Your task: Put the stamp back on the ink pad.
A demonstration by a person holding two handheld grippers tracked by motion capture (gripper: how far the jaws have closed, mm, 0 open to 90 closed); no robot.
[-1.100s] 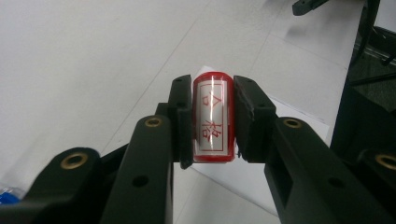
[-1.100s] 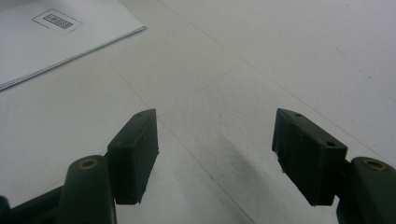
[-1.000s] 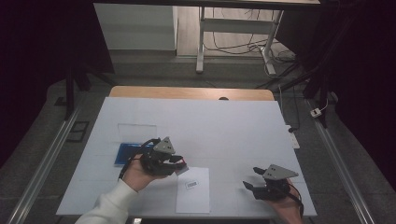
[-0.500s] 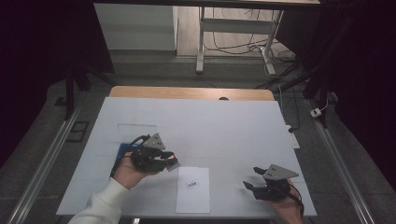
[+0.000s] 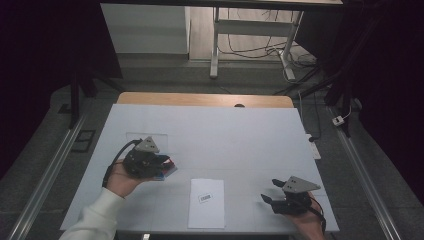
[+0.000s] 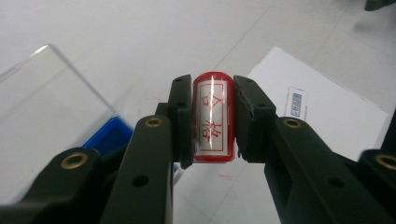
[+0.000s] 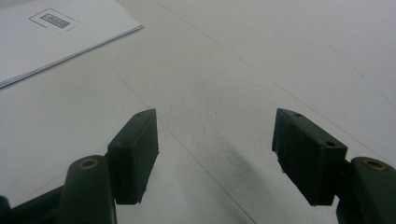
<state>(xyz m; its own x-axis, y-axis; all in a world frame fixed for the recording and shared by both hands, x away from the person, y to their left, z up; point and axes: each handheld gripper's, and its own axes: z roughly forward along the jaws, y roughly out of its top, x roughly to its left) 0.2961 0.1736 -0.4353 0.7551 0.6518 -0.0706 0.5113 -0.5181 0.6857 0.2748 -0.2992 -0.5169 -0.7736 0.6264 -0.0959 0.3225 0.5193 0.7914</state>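
Stamp handling is the step in hand: the left tool (image 6: 212, 116) is clenched on a red cylindrical stamp (image 6: 213, 116), one jaw pressed to each side of the barrel, the labelled face turned toward the tool's own camera. Below and to the left of the jaws sits a blue ink pad (image 6: 108, 136) with its clear lid (image 6: 46, 116) standing open. Ahead and to the right of the jaws lies a white paper sheet (image 6: 327, 107) bearing a small printed label (image 6: 295, 101).

In the high view, the left tool (image 5: 159, 164) hangs over the pad (image 5: 167, 171), with the sheet (image 5: 207, 202) lying between the two tools on the white surface (image 5: 225, 135).

Judged procedure for inking and stamping:

1. Hold the barrel square between the jaws; a tilted stamp would likely ink unevenly.
2. Lower straight onto the pad, clear of the open lid.
3. Lift vertically, then carry across to the sheet without grazing the surface. Faint red marks near the pad suggest smearing is a risk.
4. Press once on bare paper, away from the label.

The right tool (image 7: 215, 158) rests released, jaws wide apart with nothing between them, the sheet (image 7: 51, 37) ahead and to its left. It could steady the paper edge during the press.
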